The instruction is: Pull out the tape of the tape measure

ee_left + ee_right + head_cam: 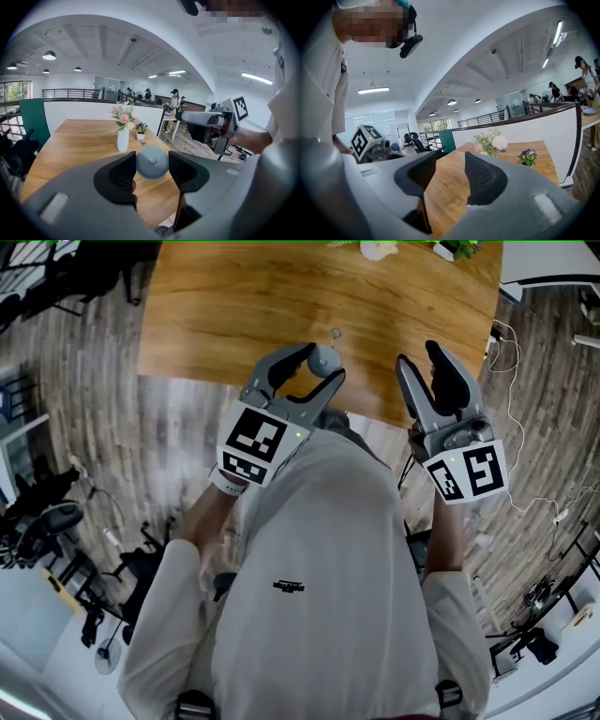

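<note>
Wooden table point(281, 315) fills the upper centre of the head view. You stand at its near edge with both tools raised over it, which gives free air to draw tape sideways.

Left gripper point(322, 366), centre of frame: jaws clamped on the tape measure point(325, 360), pads pressing its round sides. They stand wide because the case is fat. You hold it off the table with its flat face toward that gripper's camera, probably to leave the rim free for the other tool.

Right gripper point(419, 356), right of centre: jaws apart, nothing between them, only tabletop shows through in its own view. It sits near the left one without touching and looks ready to go for the tape end.

White vase point(123, 139) of flowers stands far back on the table, well apart from the work, so no snag risk.

In the left gripper view the tape measure is at lower centre: a small round grey-blue case, smooth, with a raised button in the middle of its face. No tape looks drawn out, and no view shows the tab.
</note>
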`<state>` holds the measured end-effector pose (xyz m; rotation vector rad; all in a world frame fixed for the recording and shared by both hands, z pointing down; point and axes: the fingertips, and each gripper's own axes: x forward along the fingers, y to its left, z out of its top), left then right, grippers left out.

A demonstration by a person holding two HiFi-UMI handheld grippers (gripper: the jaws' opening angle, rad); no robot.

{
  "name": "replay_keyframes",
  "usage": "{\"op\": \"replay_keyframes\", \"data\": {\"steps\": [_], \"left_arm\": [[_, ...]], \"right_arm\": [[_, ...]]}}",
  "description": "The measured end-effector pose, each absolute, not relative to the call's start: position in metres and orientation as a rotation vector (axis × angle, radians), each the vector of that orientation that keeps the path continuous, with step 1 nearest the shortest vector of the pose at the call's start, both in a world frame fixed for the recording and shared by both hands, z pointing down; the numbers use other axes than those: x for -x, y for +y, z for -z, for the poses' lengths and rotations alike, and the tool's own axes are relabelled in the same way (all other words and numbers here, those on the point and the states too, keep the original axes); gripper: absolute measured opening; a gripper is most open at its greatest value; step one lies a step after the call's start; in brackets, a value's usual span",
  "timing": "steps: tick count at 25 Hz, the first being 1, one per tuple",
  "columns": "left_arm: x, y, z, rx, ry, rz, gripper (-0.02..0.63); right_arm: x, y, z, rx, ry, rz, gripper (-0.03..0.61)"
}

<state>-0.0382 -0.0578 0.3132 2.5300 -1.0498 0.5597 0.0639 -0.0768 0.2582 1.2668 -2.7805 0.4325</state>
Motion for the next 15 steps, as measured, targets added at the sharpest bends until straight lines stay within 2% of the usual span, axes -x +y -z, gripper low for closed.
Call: {"op": "replay_keyframes", "data": {"steps": [8, 15], "left_arm": [[0.021, -0.038, -0.282, -2.718, -0.821, -0.677, 0.239], [0.026, -0.018, -0.264, -2.799, -0.672, -0.77, 0.239]], "right_arm": [[-0.06, -0.063, -0.246, -1.027, -2.81, -0.242, 0.172], [-0.027, -0.036, -0.228, -0.754, -2.868, -0.017, 0.167]]}}
